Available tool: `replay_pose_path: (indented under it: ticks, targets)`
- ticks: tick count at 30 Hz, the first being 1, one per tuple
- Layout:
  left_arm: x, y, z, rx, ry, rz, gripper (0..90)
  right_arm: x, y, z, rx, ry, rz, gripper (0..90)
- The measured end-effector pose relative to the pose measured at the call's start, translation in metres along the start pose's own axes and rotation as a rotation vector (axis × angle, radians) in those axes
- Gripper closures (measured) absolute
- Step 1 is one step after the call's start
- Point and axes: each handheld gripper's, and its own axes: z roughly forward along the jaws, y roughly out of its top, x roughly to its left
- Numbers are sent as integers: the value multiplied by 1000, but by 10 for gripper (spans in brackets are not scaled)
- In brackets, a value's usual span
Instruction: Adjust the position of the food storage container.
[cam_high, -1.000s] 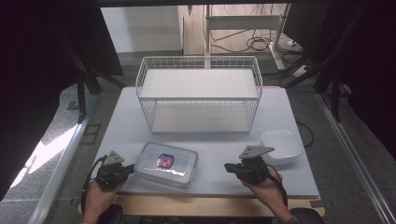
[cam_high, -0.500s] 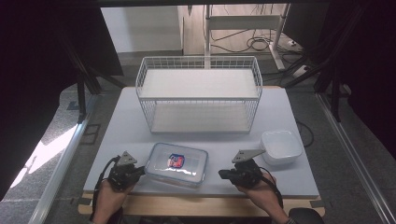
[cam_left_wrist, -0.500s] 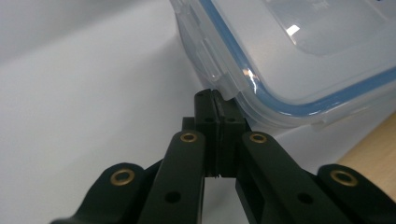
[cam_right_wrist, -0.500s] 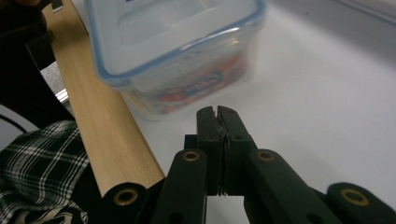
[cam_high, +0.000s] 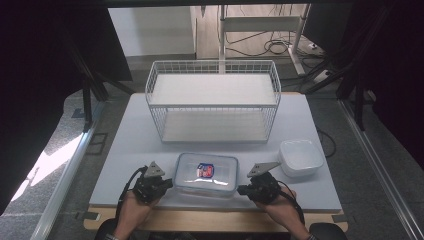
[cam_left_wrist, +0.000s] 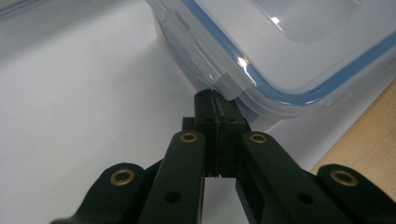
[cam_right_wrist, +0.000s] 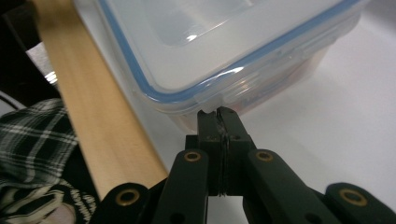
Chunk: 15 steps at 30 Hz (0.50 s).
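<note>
A clear lidded container (cam_high: 206, 174) with a blue seal rim and a red-and-blue item inside lies near the table's front edge. My left gripper (cam_high: 170, 183) is at its left end, shut, with nothing between the jaws. In the left gripper view the closed tips (cam_left_wrist: 217, 100) touch the container (cam_left_wrist: 289, 46) just under its side latch flap. My right gripper (cam_high: 240, 190) is at its right end, also shut and empty. In the right gripper view its tips (cam_right_wrist: 218, 114) rest against the latch of the container (cam_right_wrist: 224, 42).
A white wire rack (cam_high: 212, 100) with two shelves stands at the middle back of the grey table (cam_high: 130, 150). A white open tub (cam_high: 300, 157) sits to the right of the container. The wooden front edge (cam_right_wrist: 102, 126) runs just behind both hands.
The left gripper has moved right, and the container has slid right with it and turned square to the table edge. The right gripper has edged slightly left, up to the container's right end.
</note>
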Motion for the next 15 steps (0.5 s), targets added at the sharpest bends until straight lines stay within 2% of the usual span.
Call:
replay_pose_path:
  ticks: [2, 6, 10, 13, 15]
  targets:
    - [-4, 7, 7, -5, -7, 17, 900, -11, -2, -5, -19, -26, 21, 893]
    - [-5, 12, 12, -7, -4, 28, 900, -21, -3, -8, -33, -45, 45, 894]
    - [-3, 12, 12, -12, -19, 14, 885, -24, -3, -8, -36, -42, 45, 893]
    - [0, 10, 5, -22, 4, 17, 859, -23, -3, -13, -31, -59, 26, 879]
    - [2, 9, 3, -27, 5, 17, 823, -24, -4, -15, -35, -67, 27, 871]
